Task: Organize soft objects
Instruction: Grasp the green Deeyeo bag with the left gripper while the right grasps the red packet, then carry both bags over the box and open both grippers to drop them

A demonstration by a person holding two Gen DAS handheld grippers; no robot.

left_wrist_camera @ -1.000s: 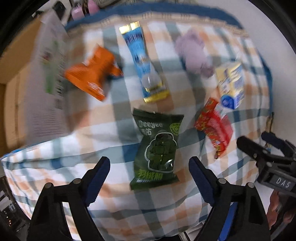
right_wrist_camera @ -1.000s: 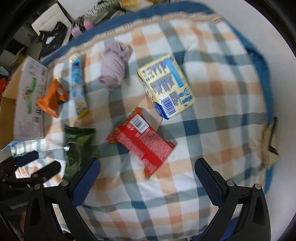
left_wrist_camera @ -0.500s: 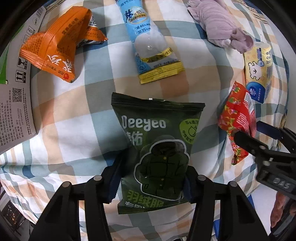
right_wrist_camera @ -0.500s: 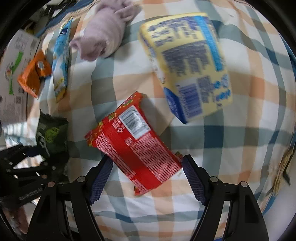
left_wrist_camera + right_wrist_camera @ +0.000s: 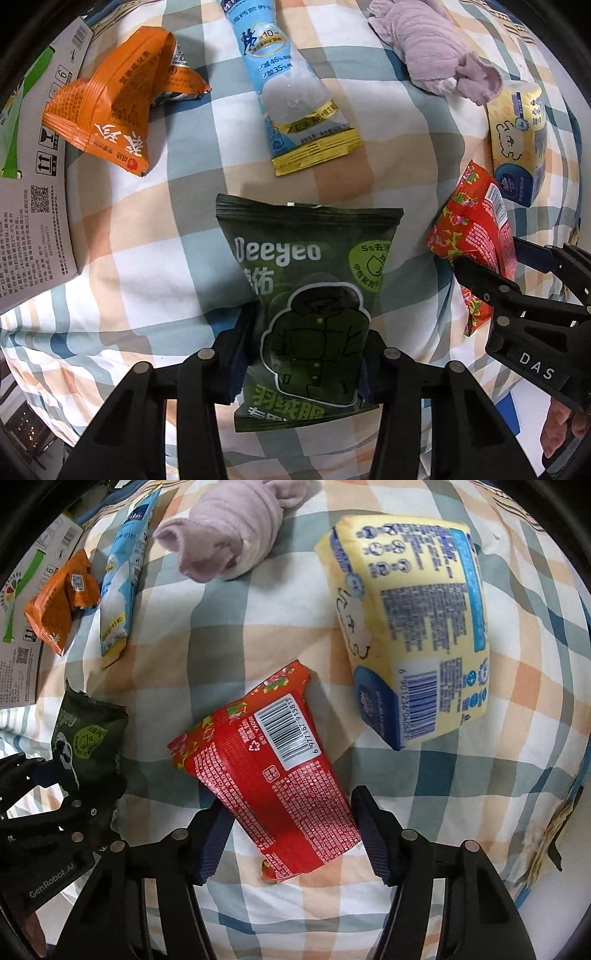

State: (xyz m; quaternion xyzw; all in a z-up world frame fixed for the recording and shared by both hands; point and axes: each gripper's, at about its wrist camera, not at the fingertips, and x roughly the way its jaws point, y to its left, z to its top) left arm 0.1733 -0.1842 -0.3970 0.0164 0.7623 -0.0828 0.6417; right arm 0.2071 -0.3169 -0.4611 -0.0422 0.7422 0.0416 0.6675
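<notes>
Green packet [image 5: 306,295] pinched between left fingers [image 5: 240,354].

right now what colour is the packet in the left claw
Dark green packet with white and lime lettering, seen best in the left wrist view.

From my left tool's camera, the Deeyeo pouch [image 5: 310,295] lies nearest on the bed [image 5: 147,229]. Behind it sits the long sachet [image 5: 291,92], with the crumpled packet [image 5: 110,107] to its left beside a box [image 5: 33,184]. To the right lie the barcode packet [image 5: 472,236], the tissue pack [image 5: 517,144] and, farthest back, the rolled socks [image 5: 428,62].
</notes>
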